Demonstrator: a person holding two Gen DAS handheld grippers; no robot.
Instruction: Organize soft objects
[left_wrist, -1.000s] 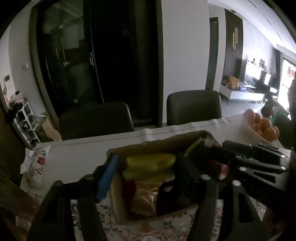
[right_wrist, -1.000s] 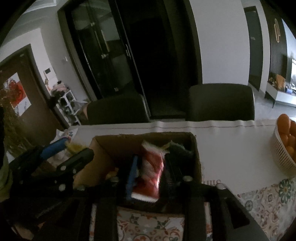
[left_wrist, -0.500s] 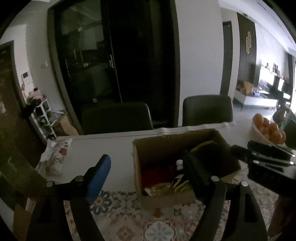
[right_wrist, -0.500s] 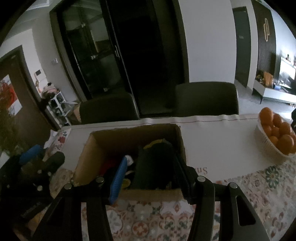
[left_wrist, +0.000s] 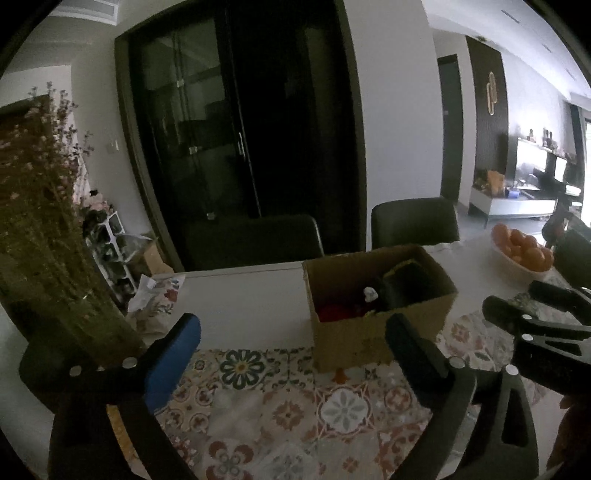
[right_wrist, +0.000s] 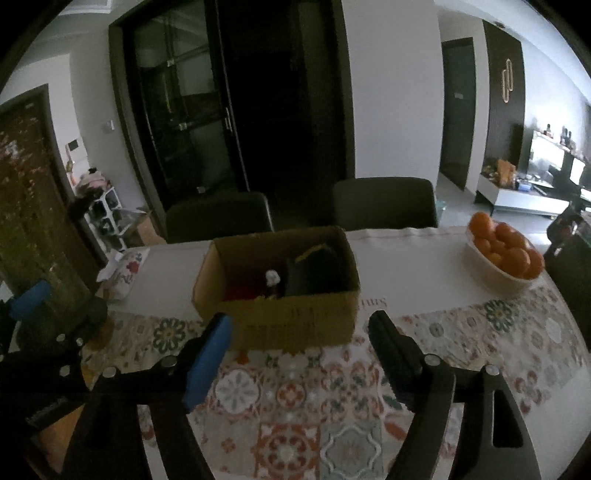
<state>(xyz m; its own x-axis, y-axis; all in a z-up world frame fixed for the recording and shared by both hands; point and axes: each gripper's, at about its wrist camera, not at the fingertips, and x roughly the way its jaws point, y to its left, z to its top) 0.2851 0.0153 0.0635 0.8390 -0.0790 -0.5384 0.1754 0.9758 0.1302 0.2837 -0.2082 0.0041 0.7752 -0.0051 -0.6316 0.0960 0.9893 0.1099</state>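
Cardboard box (right_wrist: 284, 291) sat on the table (right_wrist: 406, 266), open top, at 12 o'clock from the right gripper (right_wrist: 299, 334) and nearer 1 o'clock from the left gripper (left_wrist: 291, 341). Soft objs were inside: a dark bundle (right_wrist: 314, 273) w/ a yellowish edge on the box's right half, sth red (right_wrist: 243, 288) low on its left half, and a small white bit (right_wrist: 272, 275) between them. Too dim to tell what each item was.

Left gripper was spread wide, nothing between the fingers, blue pad (left_wrist: 173, 362) at 9 o'clock and black finger (left_wrist: 417, 354) at 3 o'clock, hovering over the patterned runner (left_wrist: 288, 406) short of the box. Right gripper was likewise spread apart and empty, blue pad (right_wrist: 207, 362) at 8 o'clock, black finger (right_wrist: 399, 358) at 4 o'clock, tips just short of the box's near wall.

Left view only: tall dried-flower bunch (left_wrist: 40, 229) filling 9 o'clock, and the right gripper's black body at 3 o'clock. Right view only: printing on the box's near wall, unreadable, and the left gripper's blue tip at 9 o'clock. Bowl of oranges (right_wrist: 502, 254) showed whole at 2 o'clock in the right view, partly cut off in the left. Both showed two dark chairs (right_wrist: 384, 203) behind the table and a floral packet (right_wrist: 125, 269) at 10 o'clock.
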